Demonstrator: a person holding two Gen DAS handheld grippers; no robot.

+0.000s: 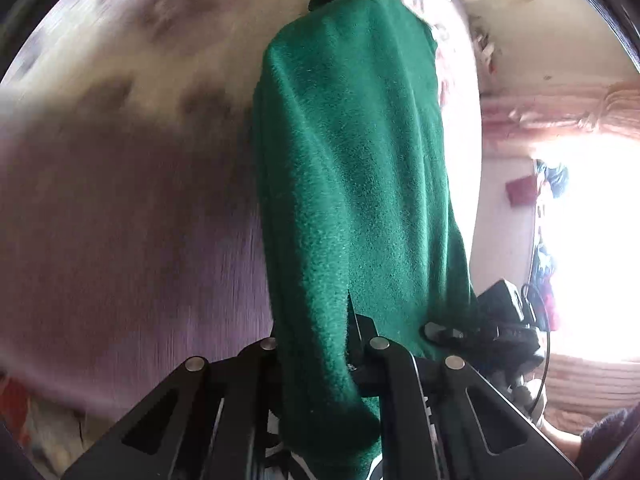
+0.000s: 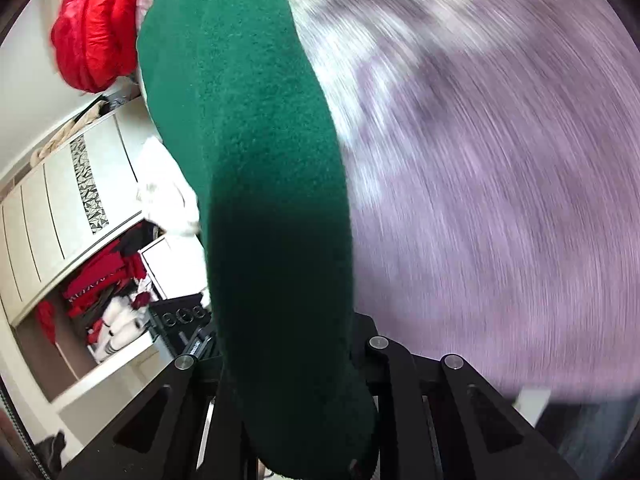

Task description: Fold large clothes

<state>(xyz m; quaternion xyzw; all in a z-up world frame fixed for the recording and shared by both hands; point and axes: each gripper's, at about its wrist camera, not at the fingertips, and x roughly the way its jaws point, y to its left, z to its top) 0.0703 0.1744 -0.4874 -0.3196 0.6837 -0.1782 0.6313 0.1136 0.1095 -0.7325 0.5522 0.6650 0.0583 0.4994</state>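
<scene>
In the left wrist view the left gripper (image 1: 320, 364) has its fingers clamped on a thick edge of the green fleece garment (image 1: 352, 168), the cloth pinched between them and bulging out below the grip. The right gripper (image 2: 296, 376) does the same in its own view — fingers closed on a rolled fold of the same green fleece garment (image 2: 256, 160), which fills the gap entirely. From each grip the fleece runs away in a long, taut-looking band, hanging clear above the purple-and-white patterned bedspread (image 1: 120, 220) rather than lying flat on it; that cover is smeared by motion blur in both views, so its pattern cannot be read closely. At the right edge of the left view the other gripper's black body shows just beside the garment, so the two hands seem to hold neighbouring parts of it. Further out stand a white wardrobe (image 2: 52, 208) with red clothes (image 2: 100, 276) in an open compartment, a red bundle (image 2: 96, 28) on top, and a bright window (image 1: 592, 248). The step in hand looks like the lift-and-carry of a fold — both corners seized and the cloth raised. The next move probably calls for keeping both grips firm, spreading the hands to flatten the fleece, and laying the held edge down squarely on the bed.
</scene>
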